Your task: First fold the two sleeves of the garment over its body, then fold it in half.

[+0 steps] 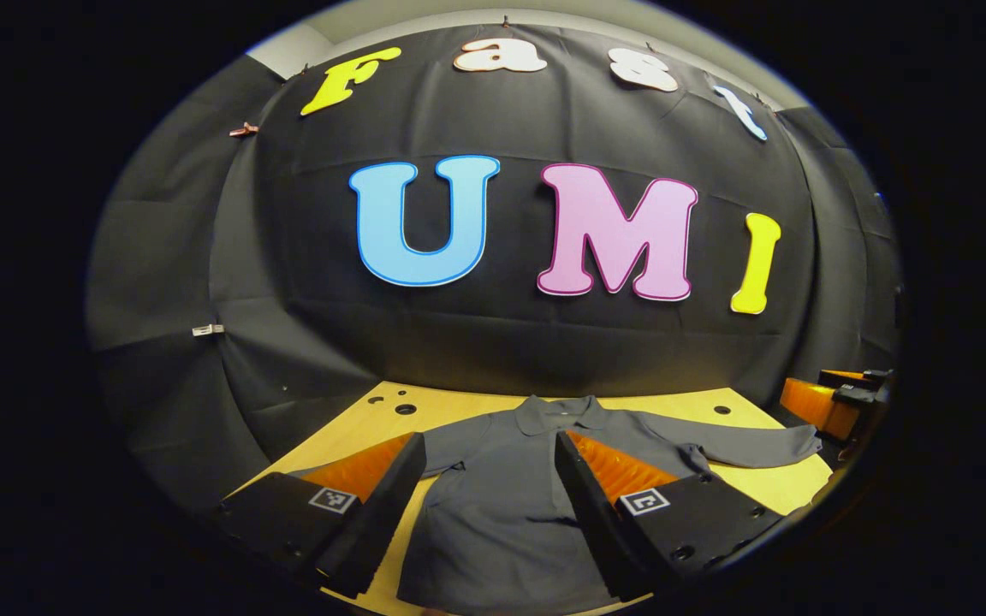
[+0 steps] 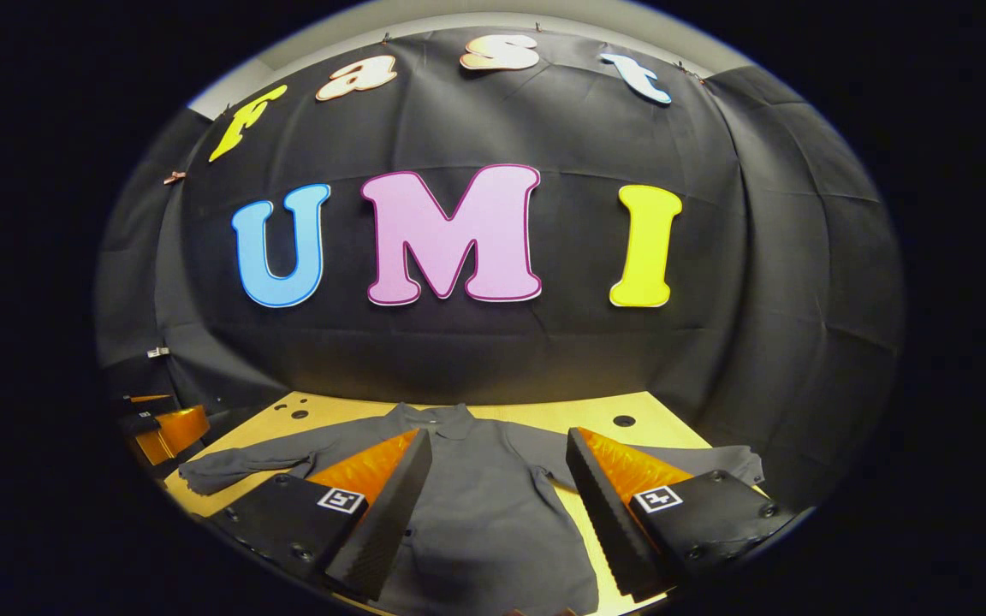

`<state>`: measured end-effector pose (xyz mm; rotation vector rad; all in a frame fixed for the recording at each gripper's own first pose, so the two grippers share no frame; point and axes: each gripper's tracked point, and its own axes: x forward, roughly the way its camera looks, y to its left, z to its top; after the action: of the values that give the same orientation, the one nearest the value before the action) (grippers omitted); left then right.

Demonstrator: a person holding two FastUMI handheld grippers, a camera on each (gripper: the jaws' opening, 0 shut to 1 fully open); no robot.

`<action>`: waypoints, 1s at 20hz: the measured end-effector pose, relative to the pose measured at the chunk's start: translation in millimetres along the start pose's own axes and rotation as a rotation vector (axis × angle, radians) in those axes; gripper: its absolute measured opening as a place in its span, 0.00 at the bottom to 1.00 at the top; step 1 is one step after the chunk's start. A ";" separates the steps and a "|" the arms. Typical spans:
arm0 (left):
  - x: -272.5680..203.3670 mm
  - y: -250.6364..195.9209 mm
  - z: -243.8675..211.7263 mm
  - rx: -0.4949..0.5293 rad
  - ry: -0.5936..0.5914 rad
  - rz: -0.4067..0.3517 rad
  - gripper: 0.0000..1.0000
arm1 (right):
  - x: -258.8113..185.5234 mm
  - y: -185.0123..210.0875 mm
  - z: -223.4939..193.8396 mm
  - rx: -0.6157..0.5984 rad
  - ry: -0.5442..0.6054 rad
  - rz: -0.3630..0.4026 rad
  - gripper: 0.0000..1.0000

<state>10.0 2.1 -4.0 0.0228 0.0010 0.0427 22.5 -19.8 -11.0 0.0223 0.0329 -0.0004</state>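
Spread wide and holding nothing, the left gripper (image 1: 487, 492) hovers above a grey long-sleeved polo shirt (image 1: 501, 505); the right gripper (image 2: 499, 500) hovers likewise agape over it. That shirt lies flat on the wooden table (image 1: 750, 409), collar toward the wall, both sleeves outstretched.

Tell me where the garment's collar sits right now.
In the left gripper view the collar lies at the far end of the grey garment, near the booth's wall, on the wooden table. The right gripper view shows it there too.
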 end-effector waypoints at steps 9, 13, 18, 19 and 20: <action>12.5 -3.3 -18.7 -0.001 0.027 0.047 0.96 | 27.5 -17.2 -18.3 0.004 0.048 0.004 0.98; 13.8 -8.3 -27.7 0.031 0.038 0.048 0.96 | 39.9 -34.2 -34.8 -0.012 0.084 -0.031 0.98; 23.2 -17.5 -34.3 0.037 0.054 0.036 0.96 | 53.1 -58.5 -51.2 0.003 0.133 -0.072 0.98; 25.1 -19.1 -34.4 0.042 0.057 0.034 0.96 | 56.6 -66.9 -56.1 -0.005 0.150 -0.095 0.98; 26.3 -19.8 -37.5 0.048 0.061 0.033 0.96 | 58.7 -76.0 -60.8 -0.013 0.167 -0.119 0.98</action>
<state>37.1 -15.7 -42.0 0.0693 0.0628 0.0766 79.2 -94.5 -75.4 0.0076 0.2008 -0.1176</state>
